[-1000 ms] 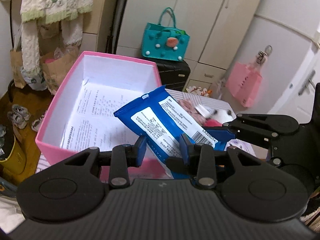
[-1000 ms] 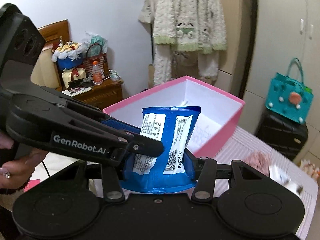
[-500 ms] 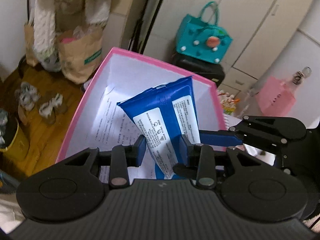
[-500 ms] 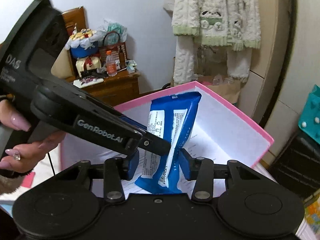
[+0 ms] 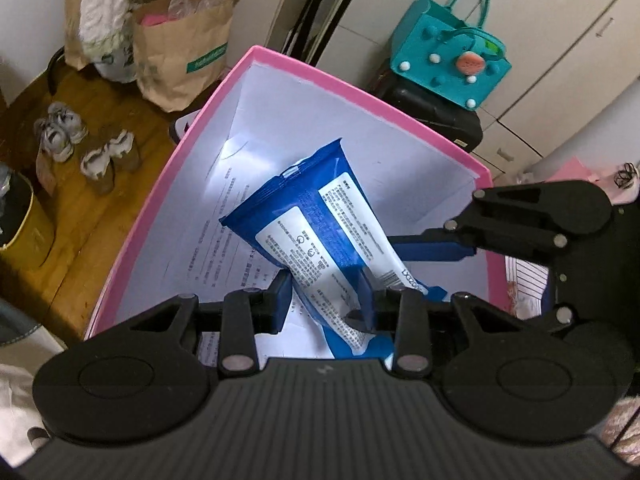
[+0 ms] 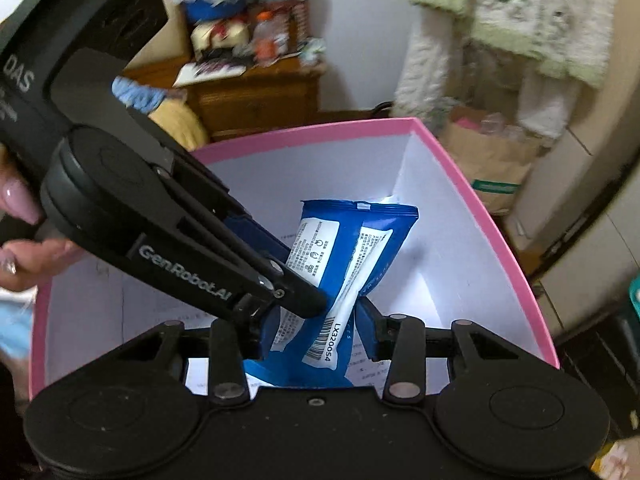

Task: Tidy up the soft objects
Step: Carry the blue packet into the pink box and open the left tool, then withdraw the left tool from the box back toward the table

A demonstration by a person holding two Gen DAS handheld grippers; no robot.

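A blue wipes pack [image 5: 312,216] with white printed labels hangs tilted inside the pink box [image 5: 320,72], just above the printed sheet on its white floor. My left gripper [image 5: 324,302] is shut on the pack's lower part, its pads squeezing the soft foil. In the right wrist view my right gripper [image 6: 318,330] is shut on the same pack [image 6: 360,240] near its barcode end. There the left gripper [image 6: 304,300] reaches in from the left and meets the pack just above my right fingers. The box rim [image 6: 304,136] surrounds both.
Behind the box stand a teal handbag [image 5: 448,60] on a black suitcase [image 5: 432,116] and brown paper bags [image 5: 180,52]. Shoes [image 5: 60,140] lie on the wooden floor at the left. A person's hand [image 6: 20,208] holds the left gripper; a wooden cabinet [image 6: 260,96] stands behind.
Both grippers carried the blue pack from in front of the pink box to over it and down inside. Both views tilted downward. The right jaws narrowed on the pack.
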